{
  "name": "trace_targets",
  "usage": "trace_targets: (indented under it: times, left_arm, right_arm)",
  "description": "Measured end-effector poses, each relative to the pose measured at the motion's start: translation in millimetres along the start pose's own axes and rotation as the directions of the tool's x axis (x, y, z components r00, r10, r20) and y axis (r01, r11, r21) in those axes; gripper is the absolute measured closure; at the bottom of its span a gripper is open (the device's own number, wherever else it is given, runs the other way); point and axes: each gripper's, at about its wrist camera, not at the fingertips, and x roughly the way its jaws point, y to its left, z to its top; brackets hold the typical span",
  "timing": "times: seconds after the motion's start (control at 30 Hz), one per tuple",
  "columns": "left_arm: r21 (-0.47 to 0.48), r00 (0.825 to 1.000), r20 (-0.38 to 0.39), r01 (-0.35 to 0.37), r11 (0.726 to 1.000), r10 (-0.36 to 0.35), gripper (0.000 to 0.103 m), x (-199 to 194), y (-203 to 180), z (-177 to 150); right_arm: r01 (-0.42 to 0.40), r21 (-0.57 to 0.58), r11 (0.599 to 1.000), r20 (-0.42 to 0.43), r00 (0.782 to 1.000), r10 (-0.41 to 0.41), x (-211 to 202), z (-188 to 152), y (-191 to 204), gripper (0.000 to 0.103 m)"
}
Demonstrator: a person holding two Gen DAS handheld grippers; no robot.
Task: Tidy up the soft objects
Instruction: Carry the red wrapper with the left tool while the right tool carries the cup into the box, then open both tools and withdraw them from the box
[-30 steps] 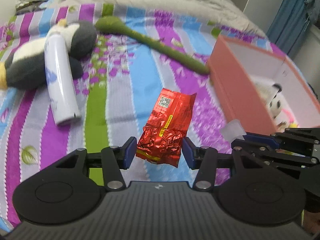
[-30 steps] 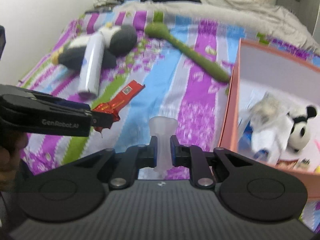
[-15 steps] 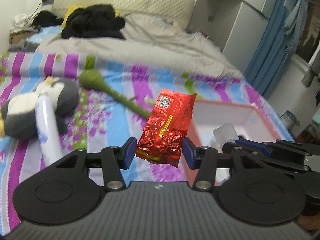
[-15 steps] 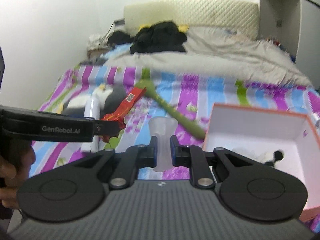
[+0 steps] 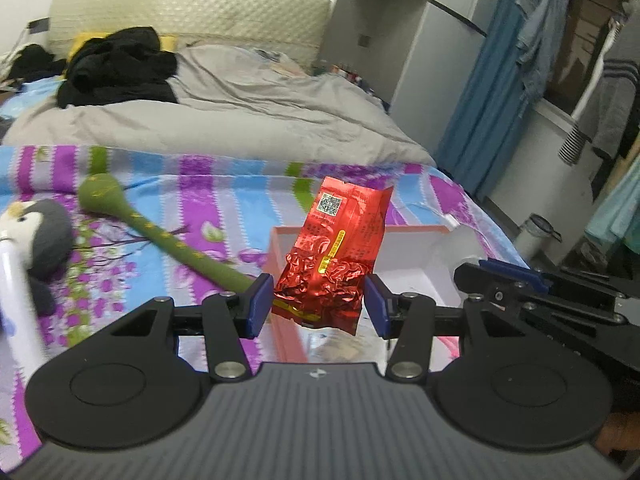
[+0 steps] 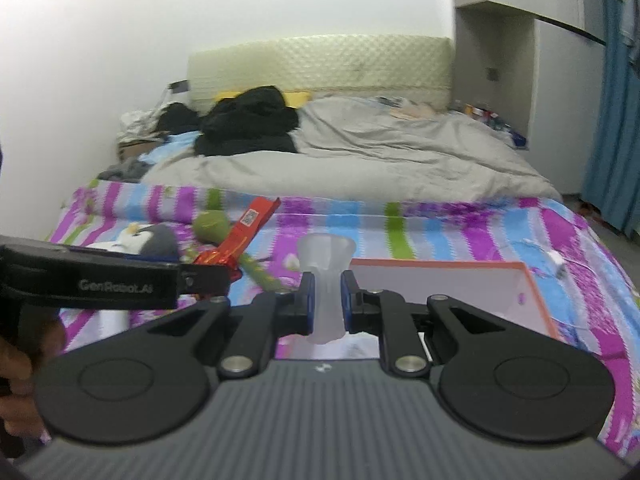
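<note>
My left gripper (image 5: pixel 319 306) is shut on a crinkled red foil packet (image 5: pixel 334 252) and holds it upright above the near left corner of the pink box (image 5: pixel 280 256). My right gripper (image 6: pixel 327 299) is shut on a squashed translucent soft tube (image 6: pixel 327 276) above the same box (image 6: pixel 532 280). The right gripper also shows at the right of the left wrist view (image 5: pixel 500 280). The red packet shows edge-on in the right wrist view (image 6: pixel 244 232), held by the left gripper (image 6: pixel 212 276).
On the striped bedspread (image 5: pixel 200 196) lie a grey and white penguin plush (image 5: pixel 44 236), a white bottle (image 5: pixel 12 300) and a long green plush stick (image 5: pixel 160 236). A grey duvet (image 6: pixel 360 164) and black clothes (image 6: pixel 248 120) lie farther back.
Both grippers have risen and tilted up with their objects still held. The view now looks across the bed, and the box sits lower, under both grippers.
</note>
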Motion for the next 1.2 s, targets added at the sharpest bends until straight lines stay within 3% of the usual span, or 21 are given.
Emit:
trace_targets:
  times: [0.33, 0.67, 0.93, 1.13, 1.2]
  left_arm:
    - [0.065, 0.992, -0.119, 0.057, 0.996, -0.049, 0.047, 77, -45, -7]
    - [0.109, 0.959, -0.277, 0.093, 0.990, -0.059, 0.047, 160, -65, -24]
    - [0.135, 0.940, -0.336, 0.108, 0.985, -0.057, 0.047, 193, -71, -33]
    - [0.129, 0.933, -0.357, 0.104, 0.986, -0.052, 0.040, 198, -71, -38]
    - [0.132, 0.932, -0.359, 0.098, 0.986, -0.045, 0.040, 197, -70, -38]
  right_arm:
    - [0.113, 0.089, 0.990, -0.129, 0.987, -0.101, 34, -29, -64, 0.086]
    - [0.172, 0.151, 0.973, -0.289, 0.949, -0.123, 82, -65, -105, 0.085]
    - [0.193, 0.180, 0.964, -0.339, 0.933, -0.124, 97, -83, -121, 0.083]
    - [0.212, 0.205, 0.955, -0.360, 0.924, -0.128, 99, -90, -128, 0.074]
    - [0.218, 0.213, 0.953, -0.359, 0.924, -0.131, 97, -89, -129, 0.063]
